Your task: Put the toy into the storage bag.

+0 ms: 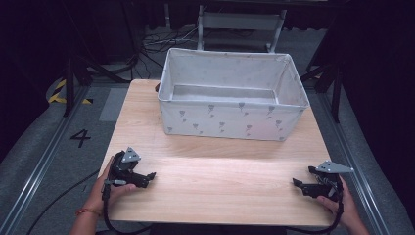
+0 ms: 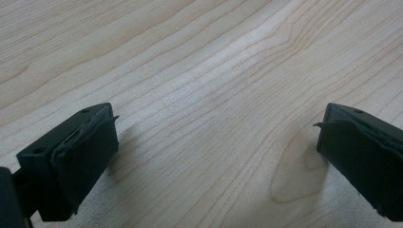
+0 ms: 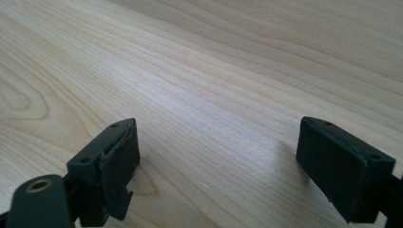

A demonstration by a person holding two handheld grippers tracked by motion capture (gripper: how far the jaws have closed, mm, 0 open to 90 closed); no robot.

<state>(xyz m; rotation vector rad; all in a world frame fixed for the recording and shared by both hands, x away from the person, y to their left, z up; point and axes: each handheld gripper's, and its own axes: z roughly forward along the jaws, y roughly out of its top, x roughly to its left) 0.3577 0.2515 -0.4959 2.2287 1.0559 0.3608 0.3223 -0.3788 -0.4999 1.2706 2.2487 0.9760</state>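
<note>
Wood: pale grained table (image 1: 215, 181) carried the whole scene, its near half bare between the two hands.
Box: white fabric bin (image 1: 230, 120) with small grey printed motifs (too small to read as any brand) stood on the far half of the table, open side up, well apart from both grippers.
Left gripper: left gripper (image 1: 150, 176) rested at the table's near left corner in the person's left hand (image 1: 110, 188), pointing toward the table's middle.
Left jaws: stood wide apart in the left gripper view (image 2: 216, 137), only bare wood between them, nothing held.
Right gripper: right gripper (image 1: 297, 183) lay low at the near right corner in the right hand (image 1: 337, 200), pointing inward toward the other.
Right jaws: spread wide in the right gripper view (image 3: 218, 142), pads clear of everything but the tabletop under them.
Writing: a black "4" (image 1: 80, 138) was marked on the grey floor left of the table.
Floor markings: yellow-and-black hazard tape (image 1: 61, 93) lay farther back on that side.
Wrist: a thin band (image 1: 88, 212) circled the left wrist.
</note>
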